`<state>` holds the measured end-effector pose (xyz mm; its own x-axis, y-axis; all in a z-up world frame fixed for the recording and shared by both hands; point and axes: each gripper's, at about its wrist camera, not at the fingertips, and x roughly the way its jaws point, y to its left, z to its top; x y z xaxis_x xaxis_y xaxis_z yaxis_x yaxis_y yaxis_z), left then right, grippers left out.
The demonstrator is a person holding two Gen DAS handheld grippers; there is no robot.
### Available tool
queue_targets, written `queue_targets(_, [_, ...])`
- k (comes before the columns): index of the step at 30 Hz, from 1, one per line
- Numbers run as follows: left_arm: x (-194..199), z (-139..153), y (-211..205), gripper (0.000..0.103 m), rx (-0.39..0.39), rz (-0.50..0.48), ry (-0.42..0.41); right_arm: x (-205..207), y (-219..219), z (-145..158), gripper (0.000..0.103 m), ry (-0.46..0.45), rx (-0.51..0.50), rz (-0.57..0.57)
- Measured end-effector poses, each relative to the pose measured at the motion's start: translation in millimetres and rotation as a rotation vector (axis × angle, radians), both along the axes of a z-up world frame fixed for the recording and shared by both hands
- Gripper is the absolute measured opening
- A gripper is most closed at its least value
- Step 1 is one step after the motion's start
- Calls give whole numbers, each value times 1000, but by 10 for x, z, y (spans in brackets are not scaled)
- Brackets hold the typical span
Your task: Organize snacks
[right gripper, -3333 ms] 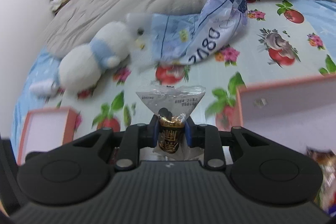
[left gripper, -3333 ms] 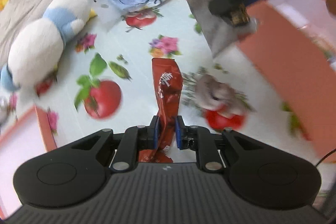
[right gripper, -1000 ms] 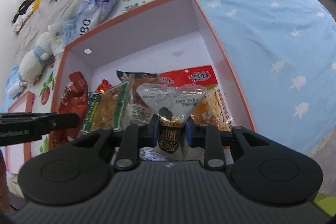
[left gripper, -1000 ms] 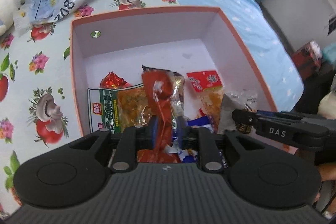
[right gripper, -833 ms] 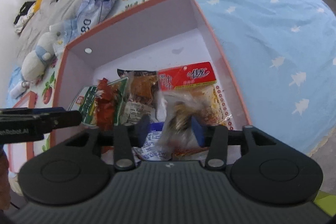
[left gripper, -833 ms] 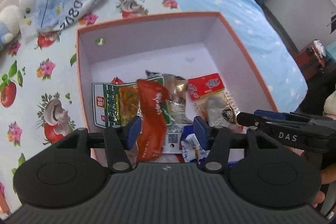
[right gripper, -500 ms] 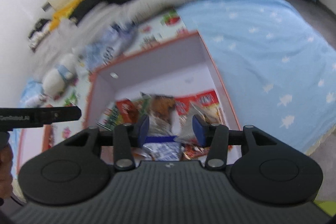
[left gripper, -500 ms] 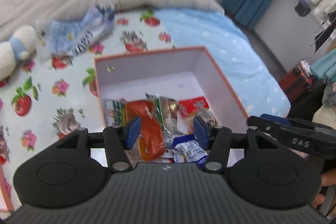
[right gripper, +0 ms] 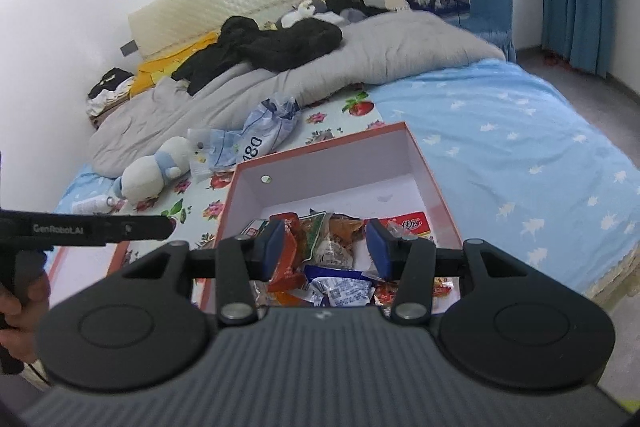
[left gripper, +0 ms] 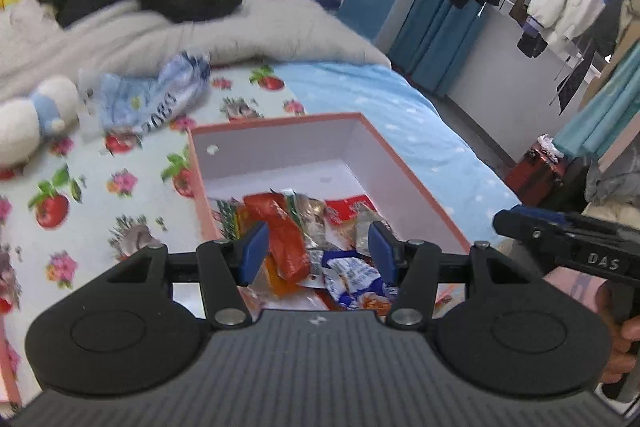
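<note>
Both your left gripper (left gripper: 316,249) and right gripper (right gripper: 325,247) hang spread and empty; beneath the fingers, piled crinkly snack packets (right gripper: 320,247) could catch in the salmon-rimmed cardboard box (right gripper: 434,187).

box (right gripper: 434,183): 1 | plush toy (right gripper: 154,169): 1 | blue bag (right gripper: 260,135): 1 | gripper (left gripper: 316,251): 2

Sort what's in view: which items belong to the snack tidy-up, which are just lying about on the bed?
Part of the job:
- box, open, pink rim
- snack packets piled inside it
- red packet on top of the pile
- left gripper and right gripper, both open and empty

Lying about:
- plush toy
- blue-and-white bag
- grey duvet
- black clothes
</note>
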<state>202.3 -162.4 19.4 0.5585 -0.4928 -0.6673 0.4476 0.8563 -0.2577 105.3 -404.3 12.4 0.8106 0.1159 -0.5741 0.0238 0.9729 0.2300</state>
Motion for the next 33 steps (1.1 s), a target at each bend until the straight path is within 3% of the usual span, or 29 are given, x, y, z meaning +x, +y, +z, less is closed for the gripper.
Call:
queue_targets(8, [-295,-135,226,61,-2,47,-64,-282,243,-168,48,-69,-43,3])
queue_targets(20, [-739,-297,334,61,-1,102,-142,-630,483,-436,48,-98,-78,-22])
queue_targets(33, [-1149,-401,396,61,-5,135,-158,-857,674,-574,48,-111,-130,-41])
